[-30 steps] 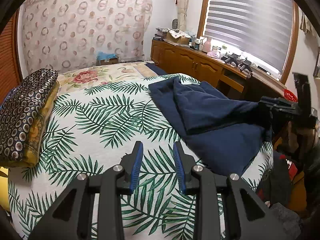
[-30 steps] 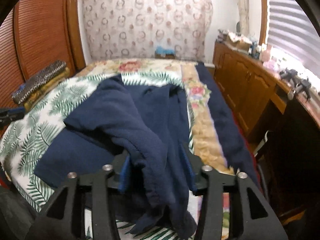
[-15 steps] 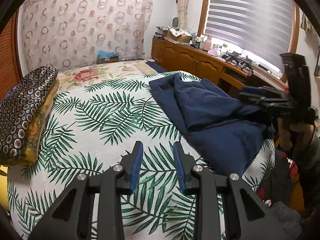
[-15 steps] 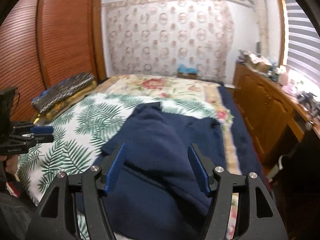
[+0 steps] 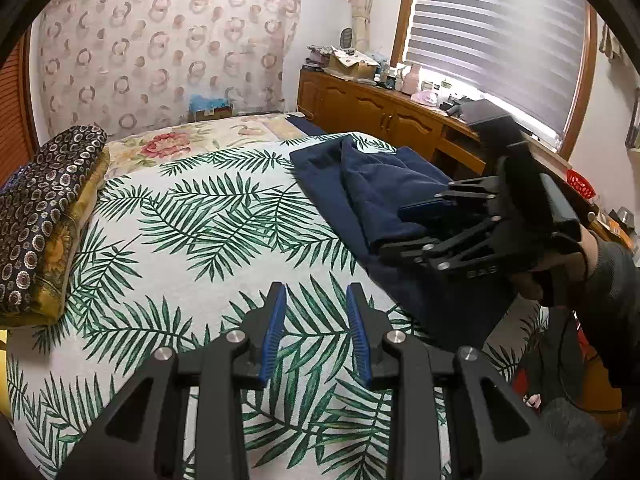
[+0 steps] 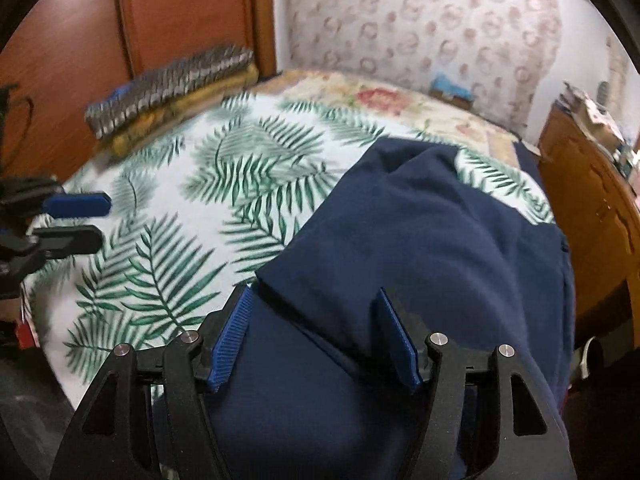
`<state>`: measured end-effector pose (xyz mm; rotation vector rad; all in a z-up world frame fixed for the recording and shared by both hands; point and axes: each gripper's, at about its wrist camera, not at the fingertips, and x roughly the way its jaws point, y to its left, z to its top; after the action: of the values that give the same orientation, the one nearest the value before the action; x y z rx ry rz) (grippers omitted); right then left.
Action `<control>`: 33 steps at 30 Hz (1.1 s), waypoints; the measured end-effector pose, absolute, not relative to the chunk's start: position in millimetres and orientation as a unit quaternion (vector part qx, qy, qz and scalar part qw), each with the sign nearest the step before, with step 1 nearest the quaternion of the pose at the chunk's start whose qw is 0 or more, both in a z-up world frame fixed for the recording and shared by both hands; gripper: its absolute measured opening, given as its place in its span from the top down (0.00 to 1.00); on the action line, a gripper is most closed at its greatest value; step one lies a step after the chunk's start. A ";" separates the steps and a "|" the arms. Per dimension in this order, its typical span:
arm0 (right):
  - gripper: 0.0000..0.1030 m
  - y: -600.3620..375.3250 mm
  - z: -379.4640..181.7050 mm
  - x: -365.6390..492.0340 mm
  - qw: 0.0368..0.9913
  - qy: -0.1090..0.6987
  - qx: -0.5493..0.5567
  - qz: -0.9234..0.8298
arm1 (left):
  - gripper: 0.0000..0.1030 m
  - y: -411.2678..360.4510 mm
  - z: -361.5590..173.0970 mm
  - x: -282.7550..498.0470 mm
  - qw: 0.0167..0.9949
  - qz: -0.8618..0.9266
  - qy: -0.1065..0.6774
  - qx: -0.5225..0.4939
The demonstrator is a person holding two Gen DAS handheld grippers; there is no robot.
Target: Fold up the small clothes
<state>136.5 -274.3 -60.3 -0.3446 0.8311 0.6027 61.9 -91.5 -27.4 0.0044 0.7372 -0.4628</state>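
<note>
A navy blue garment [image 5: 380, 188] lies partly folded on the right side of the palm-leaf bed cover [image 5: 200, 220], one layer doubled over the other. My right gripper [image 5: 394, 230], held by a hand in a dark sleeve, hovers over its near end. In the right wrist view that gripper [image 6: 314, 296] is open, pointing steeply down at the garment [image 6: 440, 240], and its blue pads are not pressing on the cloth. My left gripper [image 5: 316, 292] is open with nothing between its pads, above bare bed cover. In the right wrist view the left gripper [image 6: 102, 222] shows at the far left edge.
Folded patterned blankets [image 5: 40, 208] are stacked at the bed's left edge. A wooden cabinet [image 5: 380, 108] with clutter on top runs under the blinds [image 5: 500, 32] on the right. Wooden wardrobe doors [image 6: 160, 12] stand behind the blankets [image 6: 168, 84].
My right gripper let go of the navy fold it was holding, opened wider, and swung across and down over the garment's near end. The left gripper stayed put.
</note>
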 end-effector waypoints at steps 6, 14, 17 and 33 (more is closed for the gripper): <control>0.48 -270.5 -71.7 147.7 0.847 0.410 -0.170 0.292 | 0.72 -92.2 -29.1 62.4 0.905 -0.226 0.360 0.003; 0.93 -303.9 -33.8 152.4 0.876 0.371 -0.125 0.283 | 0.72 -92.8 -31.0 61.6 0.904 -0.227 0.362 0.002; 0.94 -328.9 -8.0 162.5 0.897 0.344 -0.113 0.253 | 0.72 -95.2 -32.2 61.3 0.903 -0.229 0.363 0.004; 0.53 -446.0 29.3 234.3 0.942 0.325 -0.064 0.053 | 0.72 -114.6 -32.2 65.1 0.894 -0.250 0.371 0.008</control>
<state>234.3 -446.0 29.3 -0.1306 0.6624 0.1080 65.1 -114.6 -32.2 0.0162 0.7683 -0.5193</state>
